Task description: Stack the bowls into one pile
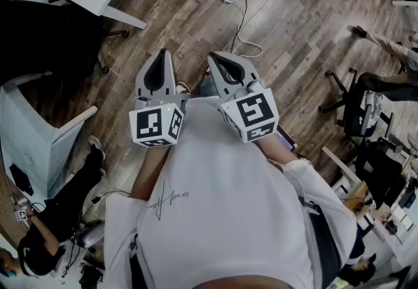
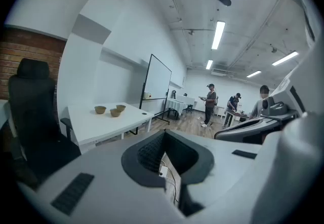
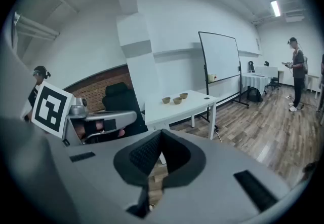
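3 separate bowls (image 3: 177, 100) on white table (image 3: 193, 106)

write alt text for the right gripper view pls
The right tongs, shut and empty, fill the foreground. Beyond them a white table bears three small brown bowls, side by side and not stacked. A whiteboard stands behind the table on a wood floor.
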Available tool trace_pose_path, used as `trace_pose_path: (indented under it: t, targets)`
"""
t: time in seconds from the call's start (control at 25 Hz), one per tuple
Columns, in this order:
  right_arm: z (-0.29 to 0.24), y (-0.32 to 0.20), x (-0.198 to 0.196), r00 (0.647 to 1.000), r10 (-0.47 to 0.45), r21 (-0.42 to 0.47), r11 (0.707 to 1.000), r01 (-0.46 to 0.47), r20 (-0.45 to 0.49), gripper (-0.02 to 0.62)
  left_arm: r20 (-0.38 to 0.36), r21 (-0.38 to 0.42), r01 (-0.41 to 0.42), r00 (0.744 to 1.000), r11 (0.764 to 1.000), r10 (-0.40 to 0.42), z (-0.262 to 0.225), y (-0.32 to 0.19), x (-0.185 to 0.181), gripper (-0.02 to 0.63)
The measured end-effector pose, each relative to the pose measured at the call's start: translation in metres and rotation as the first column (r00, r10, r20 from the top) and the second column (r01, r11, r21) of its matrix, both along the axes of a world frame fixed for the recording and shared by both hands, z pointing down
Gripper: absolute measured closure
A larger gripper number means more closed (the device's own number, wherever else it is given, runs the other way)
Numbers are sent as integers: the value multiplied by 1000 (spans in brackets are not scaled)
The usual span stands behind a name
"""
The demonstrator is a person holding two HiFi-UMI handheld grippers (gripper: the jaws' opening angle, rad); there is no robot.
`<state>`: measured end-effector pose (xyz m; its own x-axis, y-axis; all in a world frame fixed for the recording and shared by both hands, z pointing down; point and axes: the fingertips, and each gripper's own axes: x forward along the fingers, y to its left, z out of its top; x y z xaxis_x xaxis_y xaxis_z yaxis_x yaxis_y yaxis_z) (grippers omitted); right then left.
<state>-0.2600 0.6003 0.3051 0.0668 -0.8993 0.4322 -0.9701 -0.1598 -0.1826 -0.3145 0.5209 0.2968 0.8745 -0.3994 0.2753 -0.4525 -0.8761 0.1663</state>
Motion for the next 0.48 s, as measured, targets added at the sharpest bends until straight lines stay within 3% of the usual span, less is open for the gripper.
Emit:
trace_pose_path:
  t: [0.48]
  targets:
    - [11,-4,41,998,-35,10,999,35,46,592,15,-4,39,999,999,-39,9,0,38,601]
